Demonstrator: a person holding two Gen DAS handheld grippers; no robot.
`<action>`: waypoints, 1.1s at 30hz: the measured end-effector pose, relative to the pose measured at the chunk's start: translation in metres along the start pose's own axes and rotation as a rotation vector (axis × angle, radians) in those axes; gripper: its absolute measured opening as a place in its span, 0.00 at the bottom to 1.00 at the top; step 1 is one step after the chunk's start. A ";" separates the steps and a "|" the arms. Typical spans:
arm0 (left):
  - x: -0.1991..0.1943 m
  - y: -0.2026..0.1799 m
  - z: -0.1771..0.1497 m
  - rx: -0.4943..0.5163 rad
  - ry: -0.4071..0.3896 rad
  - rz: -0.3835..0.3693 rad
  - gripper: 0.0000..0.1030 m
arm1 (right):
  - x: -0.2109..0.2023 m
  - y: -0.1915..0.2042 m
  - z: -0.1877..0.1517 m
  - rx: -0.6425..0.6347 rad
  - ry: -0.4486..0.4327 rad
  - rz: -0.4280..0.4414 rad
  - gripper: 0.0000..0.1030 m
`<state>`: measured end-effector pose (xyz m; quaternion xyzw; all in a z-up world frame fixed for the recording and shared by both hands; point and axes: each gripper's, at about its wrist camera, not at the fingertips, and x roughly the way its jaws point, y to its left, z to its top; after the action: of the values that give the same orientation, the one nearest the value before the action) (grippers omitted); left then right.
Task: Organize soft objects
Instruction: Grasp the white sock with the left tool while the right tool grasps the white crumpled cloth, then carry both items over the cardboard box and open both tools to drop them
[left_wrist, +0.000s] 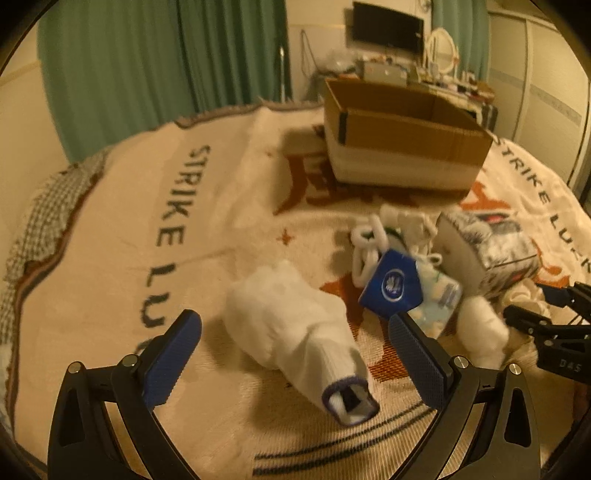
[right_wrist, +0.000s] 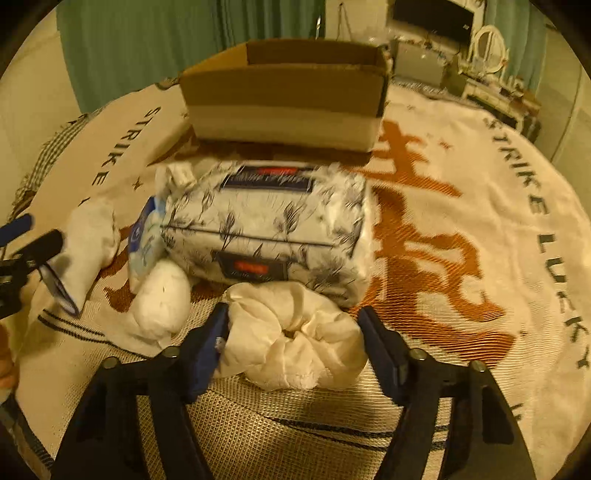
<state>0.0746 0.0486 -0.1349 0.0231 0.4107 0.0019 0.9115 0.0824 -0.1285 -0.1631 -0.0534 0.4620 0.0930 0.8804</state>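
A rolled white sock with a dark cuff lies on the blanket between the fingers of my open left gripper; it also shows in the right wrist view. My right gripper is open around a cream scrunchie, its left pad touching the fabric. Behind the scrunchie lies a patterned tissue pack, also in the left wrist view. A blue wipes packet, a white cotton roll and a white looped cord lie beside it. An open cardboard box stands at the back.
Everything lies on a cream blanket with orange and dark lettering, spread over a bed. Green curtains hang behind. A cluttered dresser with a mirror and a dark screen stands at the far right.
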 end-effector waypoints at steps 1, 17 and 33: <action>0.006 -0.001 0.000 0.005 0.020 0.001 0.99 | 0.000 0.001 -0.001 -0.009 0.001 0.007 0.54; 0.010 0.005 -0.014 0.028 0.055 -0.055 0.46 | -0.039 0.013 -0.001 -0.062 -0.032 0.022 0.23; -0.109 0.019 0.040 0.018 -0.248 -0.168 0.39 | -0.132 0.025 0.040 -0.081 -0.226 0.055 0.23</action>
<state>0.0330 0.0631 -0.0261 -0.0034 0.2955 -0.0809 0.9519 0.0356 -0.1118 -0.0321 -0.0655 0.3570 0.1413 0.9210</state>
